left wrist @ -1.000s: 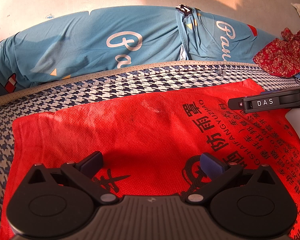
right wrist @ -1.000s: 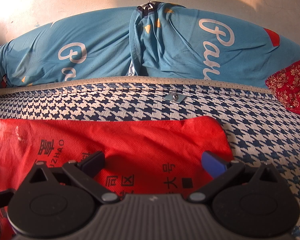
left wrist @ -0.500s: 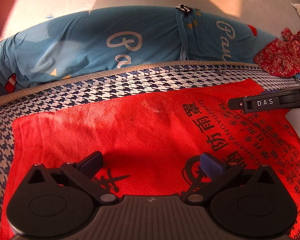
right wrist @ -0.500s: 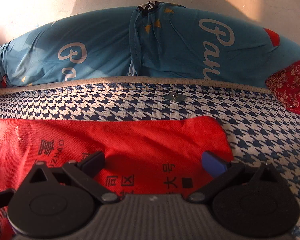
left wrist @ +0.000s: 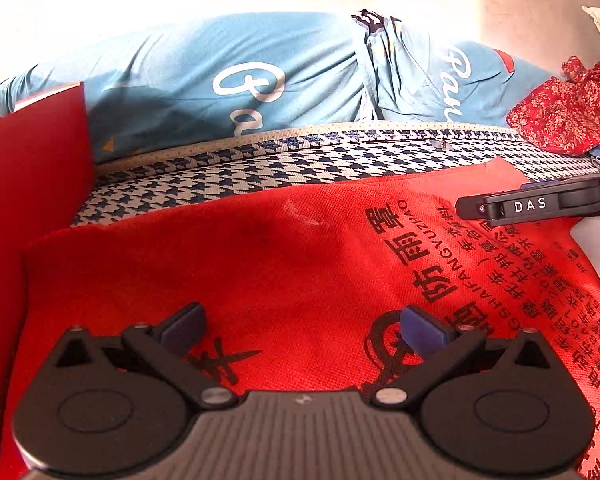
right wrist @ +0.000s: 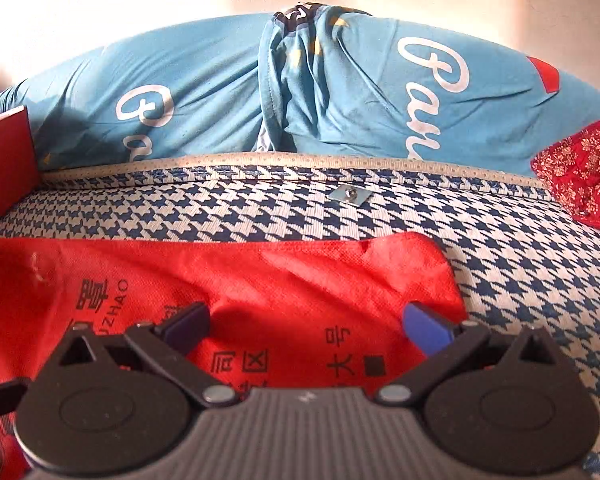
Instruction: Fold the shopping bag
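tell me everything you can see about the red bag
The red bag looks like non-woven fabric with a fine dimpled weave, printed with black Chinese characters and Latin letters. It lies spread flat, lightly creased, on the houndstooth mat. Its far right corner stops short of the mat's edge. A faint whitish scuff marks its upper part. Both open grippers, left and right, sit over its near side; contact cannot be told. No handles show.

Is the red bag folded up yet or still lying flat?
Spread flat. The red bag lies open across the checked mattress, its printed writing fully showing, with no fold over it. Both grippers hover above with fingers apart.
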{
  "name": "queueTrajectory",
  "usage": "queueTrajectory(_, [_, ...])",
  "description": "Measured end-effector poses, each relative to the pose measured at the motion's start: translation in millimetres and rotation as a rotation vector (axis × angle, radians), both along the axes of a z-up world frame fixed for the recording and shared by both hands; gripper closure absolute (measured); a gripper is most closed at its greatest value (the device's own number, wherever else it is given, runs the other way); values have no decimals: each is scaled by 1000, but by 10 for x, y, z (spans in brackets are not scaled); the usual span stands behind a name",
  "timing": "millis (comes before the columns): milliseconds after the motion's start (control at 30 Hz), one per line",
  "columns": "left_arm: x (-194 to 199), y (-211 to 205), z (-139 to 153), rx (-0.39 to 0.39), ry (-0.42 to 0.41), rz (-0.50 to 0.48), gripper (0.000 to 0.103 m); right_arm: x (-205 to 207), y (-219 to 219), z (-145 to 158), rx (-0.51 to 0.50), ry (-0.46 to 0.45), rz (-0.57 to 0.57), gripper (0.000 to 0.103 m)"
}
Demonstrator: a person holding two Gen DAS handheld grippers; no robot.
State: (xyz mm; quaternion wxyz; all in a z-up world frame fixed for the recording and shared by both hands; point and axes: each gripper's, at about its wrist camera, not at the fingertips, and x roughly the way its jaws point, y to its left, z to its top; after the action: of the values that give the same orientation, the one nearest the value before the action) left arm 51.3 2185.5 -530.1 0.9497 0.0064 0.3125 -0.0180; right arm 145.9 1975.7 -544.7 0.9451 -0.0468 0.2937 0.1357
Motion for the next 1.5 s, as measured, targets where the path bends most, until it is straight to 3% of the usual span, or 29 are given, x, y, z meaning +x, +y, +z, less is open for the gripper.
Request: queueTrajectory(1500, [16, -15, 14, 1, 2, 1, 0, -4, -1, -9, 1, -2, 0, 0])
